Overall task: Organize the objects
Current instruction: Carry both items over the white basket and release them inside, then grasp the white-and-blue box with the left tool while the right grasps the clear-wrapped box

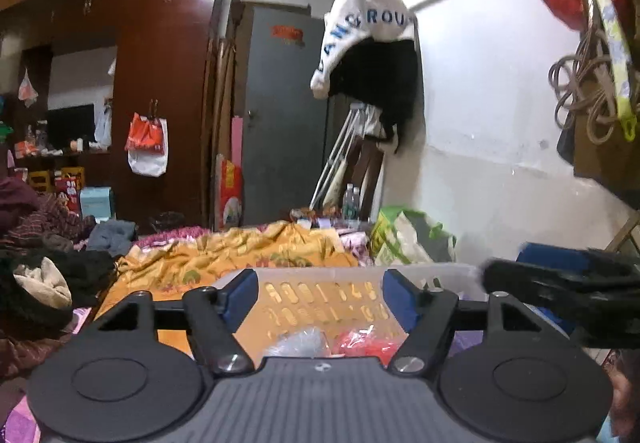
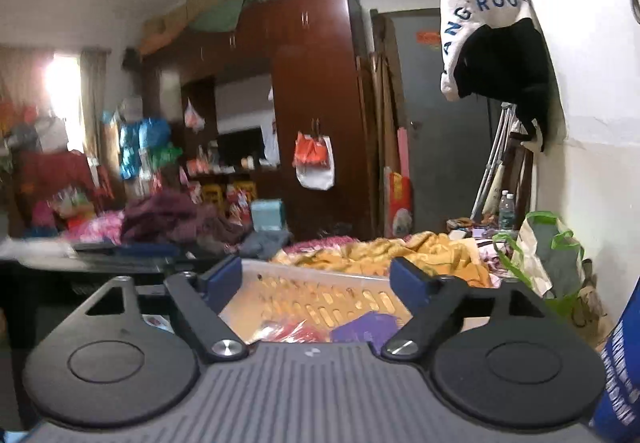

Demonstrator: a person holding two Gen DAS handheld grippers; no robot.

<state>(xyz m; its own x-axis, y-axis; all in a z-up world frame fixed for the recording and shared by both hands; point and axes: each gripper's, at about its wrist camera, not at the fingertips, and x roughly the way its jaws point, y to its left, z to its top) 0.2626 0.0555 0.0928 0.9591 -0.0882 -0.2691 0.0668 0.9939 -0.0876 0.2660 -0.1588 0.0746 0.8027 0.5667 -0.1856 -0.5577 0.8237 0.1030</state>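
Above a cluttered bed, the left hand-held gripper (image 1: pixel 318 293) and the right hand-held gripper (image 2: pixel 316 281) both hang with jaws spread, nothing between the blue pads. Below them sits a pale slotted plastic basket (image 1: pixel 352 275) on the yellow blanket (image 1: pixel 240 251), holding a red crinkly bag (image 1: pixel 362 343), a clear bag (image 1: pixel 298 341) and a purple item (image 2: pixel 364 325).

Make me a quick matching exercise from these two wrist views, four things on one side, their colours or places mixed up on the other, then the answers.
Things:
1. blanket
2. basket
3. wardrobe
4. red-and-white bag

Matches:
A. hanging on the wardrobe door
B. orange-yellow, spread on the bed
C. dark reddish-brown wood
D. pale slotted plastic, just ahead of both grippers

Pairs: 1-B, 2-D, 3-C, 4-A
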